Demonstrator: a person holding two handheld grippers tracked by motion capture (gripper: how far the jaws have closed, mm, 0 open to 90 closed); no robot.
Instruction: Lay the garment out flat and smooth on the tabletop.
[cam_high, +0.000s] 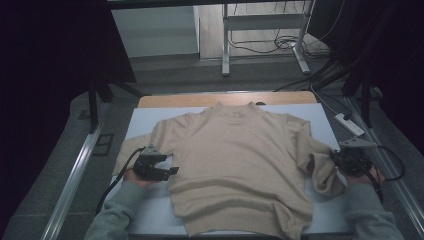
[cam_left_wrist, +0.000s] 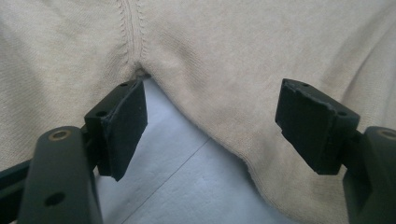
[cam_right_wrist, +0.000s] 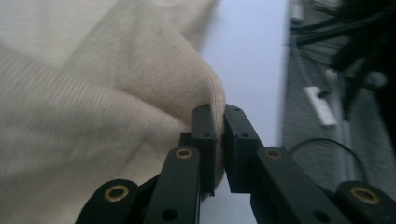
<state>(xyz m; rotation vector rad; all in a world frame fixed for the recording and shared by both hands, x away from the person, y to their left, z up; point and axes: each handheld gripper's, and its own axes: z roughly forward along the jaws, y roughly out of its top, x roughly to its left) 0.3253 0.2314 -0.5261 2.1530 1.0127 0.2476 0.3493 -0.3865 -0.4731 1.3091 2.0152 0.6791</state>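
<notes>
One beige sweater lies spread flat, front up, on the pale-covered table; no label or writing can be read on it. There are two hand-held grippers. The left hand-held gripper stands wide open at the sweater's armpit, gripping nothing. The right hand-held gripper is pinched onto a fold of the sweater's sleeve near the table's edge.

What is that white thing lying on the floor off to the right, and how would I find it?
Start at the pale blue table bearing the beige sweater. Look just past the table's far right corner to the grey floor, where a power strip lies. Unlike the dark cables around it, it is a short white bar.
</notes>
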